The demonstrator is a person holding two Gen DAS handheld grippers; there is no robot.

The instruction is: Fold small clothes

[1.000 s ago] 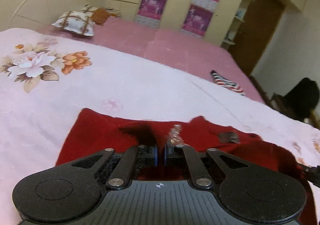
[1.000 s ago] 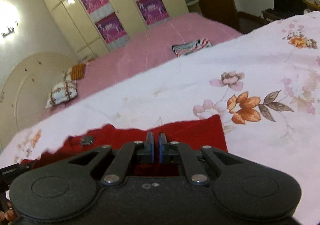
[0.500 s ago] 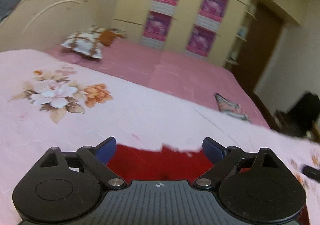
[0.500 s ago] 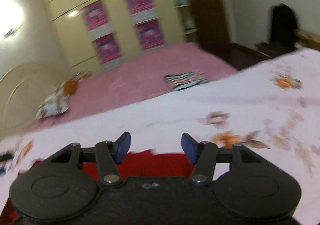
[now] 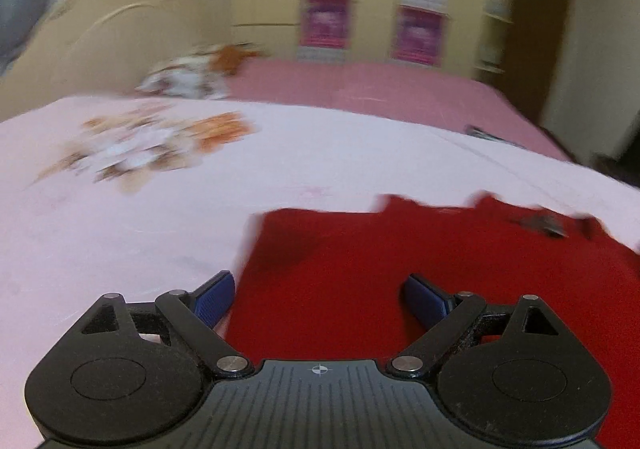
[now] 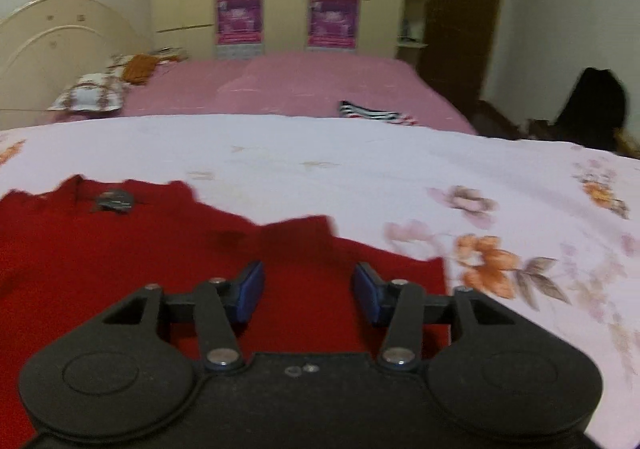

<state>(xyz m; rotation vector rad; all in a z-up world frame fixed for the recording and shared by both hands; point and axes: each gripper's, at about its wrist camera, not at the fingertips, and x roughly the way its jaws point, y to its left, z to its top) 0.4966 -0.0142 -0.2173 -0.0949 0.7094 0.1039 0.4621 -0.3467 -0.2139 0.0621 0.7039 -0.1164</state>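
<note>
A red garment (image 5: 400, 265) lies spread flat on the pale floral bedspread (image 5: 160, 209), its grey neck label (image 5: 540, 225) at the far edge. It also shows in the right wrist view (image 6: 140, 249), with the label (image 6: 114, 201) at upper left. My left gripper (image 5: 320, 299) is open and empty, held above the garment's left part. My right gripper (image 6: 308, 291) is open and empty, above the garment's right part near its right edge.
A striped folded cloth (image 6: 372, 114) lies on the pink bed beyond. Pillows (image 6: 90, 97) sit by the cream headboard (image 6: 56, 49). Wardrobes with purple posters (image 6: 332, 21) line the back wall. A dark object (image 6: 592, 109) stands off the bed at right.
Both grippers were shut on the red garment one second ago; they have opened, let it go and pulled back. The garment now lies flat. The left view is blurred by motion.
</note>
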